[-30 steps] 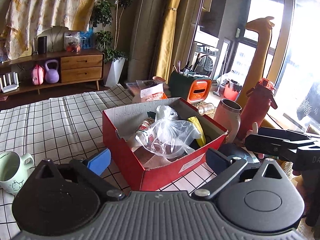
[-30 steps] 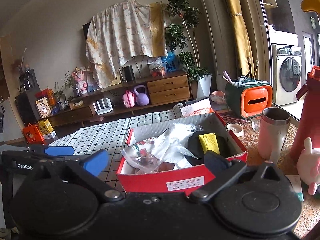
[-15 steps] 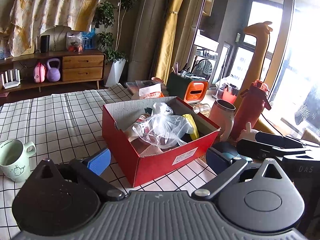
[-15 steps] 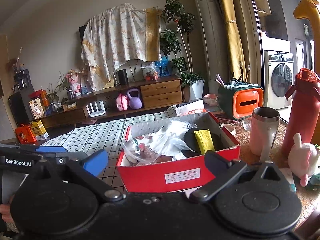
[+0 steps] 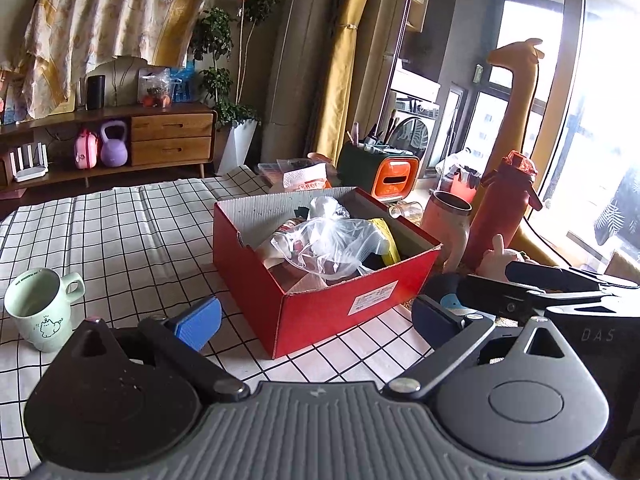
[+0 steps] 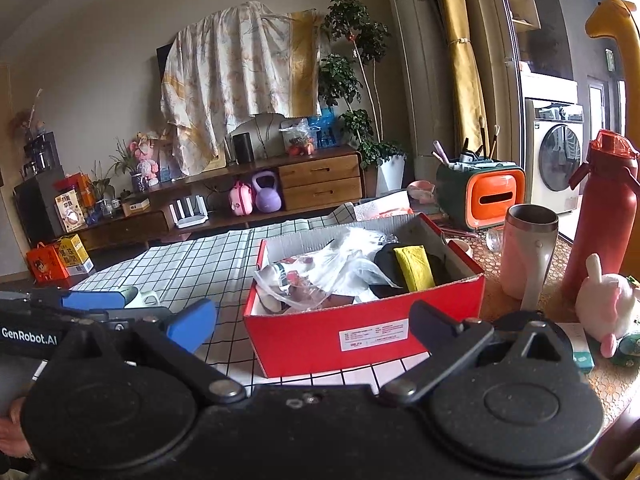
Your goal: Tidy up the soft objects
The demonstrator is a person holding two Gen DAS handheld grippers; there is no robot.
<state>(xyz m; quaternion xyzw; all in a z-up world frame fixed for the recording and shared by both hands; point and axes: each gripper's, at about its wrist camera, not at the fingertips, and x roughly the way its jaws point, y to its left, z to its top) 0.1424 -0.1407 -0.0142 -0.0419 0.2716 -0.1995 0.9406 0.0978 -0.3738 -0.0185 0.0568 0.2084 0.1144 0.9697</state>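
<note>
- Left wrist view: my left gripper (image 5: 316, 316) hangs with its blue-padded fingers spread wide and empty, short of the red cardboard box (image 5: 320, 304) on the checked tablecloth (image 5: 120, 232).
- Inside the box, a crumpled clear plastic bag (image 5: 324, 244) lies over other soft items, a yellow pouch (image 5: 386, 240) beside it.
- A pale green mug (image 5: 40, 308) stands to the box's left.
- Right wrist view: my right gripper (image 6: 314, 322) is likewise spread and empty before the box.
- A pink plush rabbit (image 6: 608, 308) sits outside the box, near the red bottle (image 6: 600, 216) and steel tumbler (image 6: 528, 252).
</note>
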